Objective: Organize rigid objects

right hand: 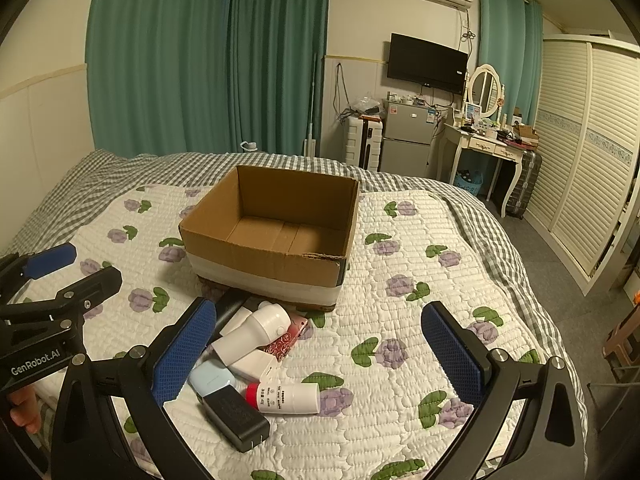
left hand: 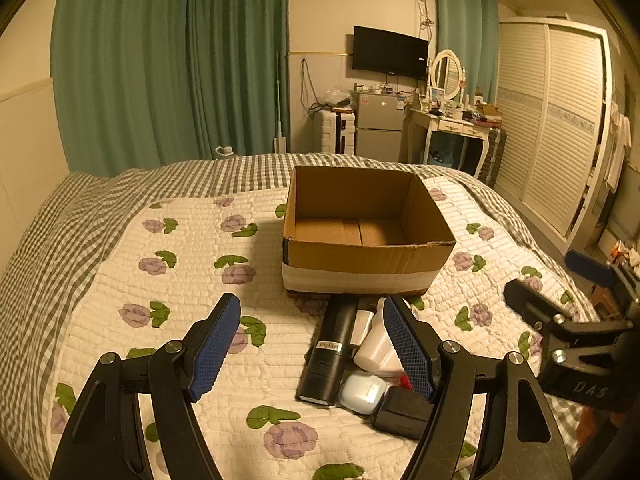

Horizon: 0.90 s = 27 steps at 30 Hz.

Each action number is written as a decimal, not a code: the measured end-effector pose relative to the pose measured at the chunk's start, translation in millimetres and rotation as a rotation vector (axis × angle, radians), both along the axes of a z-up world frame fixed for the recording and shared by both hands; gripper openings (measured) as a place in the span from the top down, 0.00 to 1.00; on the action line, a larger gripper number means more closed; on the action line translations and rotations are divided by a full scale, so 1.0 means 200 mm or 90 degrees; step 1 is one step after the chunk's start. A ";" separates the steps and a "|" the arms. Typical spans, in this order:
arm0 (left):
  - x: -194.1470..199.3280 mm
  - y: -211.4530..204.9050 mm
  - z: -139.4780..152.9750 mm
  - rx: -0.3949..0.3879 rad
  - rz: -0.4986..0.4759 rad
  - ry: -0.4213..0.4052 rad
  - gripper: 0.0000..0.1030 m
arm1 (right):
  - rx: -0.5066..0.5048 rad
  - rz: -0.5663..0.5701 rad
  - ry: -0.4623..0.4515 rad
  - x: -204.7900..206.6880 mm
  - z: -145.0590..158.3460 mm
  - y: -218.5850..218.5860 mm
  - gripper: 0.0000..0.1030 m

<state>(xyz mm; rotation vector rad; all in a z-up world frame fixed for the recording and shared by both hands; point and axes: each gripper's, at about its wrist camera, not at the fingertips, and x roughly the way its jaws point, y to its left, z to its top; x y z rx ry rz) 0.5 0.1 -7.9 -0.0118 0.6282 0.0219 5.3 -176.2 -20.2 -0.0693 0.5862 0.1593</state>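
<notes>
Bed [right hand: 420,280]: quilted floral cover, carries everything below.

Cardboard box [right hand: 276,240]: open-topped, nothing inside, directly ahead of both tools; evidently the receptacle, set within easy reach of the heap.

Left tool [left hand: 312,344]: fingers spread wide, holding nothing, poised just above the heap, probably to take the first item.

Right tool [right hand: 320,356]: likewise spread and unloaded, heap at its left finger.

Heap, between tools and box, unsorted:
- Black cylinder [left hand: 330,354], lying lengthwise towards the box.
- White bottle [right hand: 256,334], on its side.
- Black case [right hand: 236,416], nearest.
- Red-capped tube [right hand: 286,398].
- Pale blue case [right hand: 211,378].
- Red patterned card [right hand: 286,340], under the bottle.
</notes>
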 end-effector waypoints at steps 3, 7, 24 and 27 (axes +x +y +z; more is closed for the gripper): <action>0.03 -0.03 0.01 0.011 -0.010 0.000 0.25 | -0.004 0.001 0.001 0.01 -0.01 0.01 0.00; 0.10 -0.03 -0.06 0.026 -0.013 0.025 0.25 | -0.008 -0.001 0.009 0.05 -0.09 0.02 0.00; 0.53 -0.03 -0.72 0.032 -0.049 0.280 0.29 | 0.012 0.007 0.151 0.41 -0.46 0.02 0.00; 0.55 -0.03 -0.76 0.036 -0.053 0.293 0.35 | 0.003 0.007 0.161 0.44 -0.51 0.03 0.00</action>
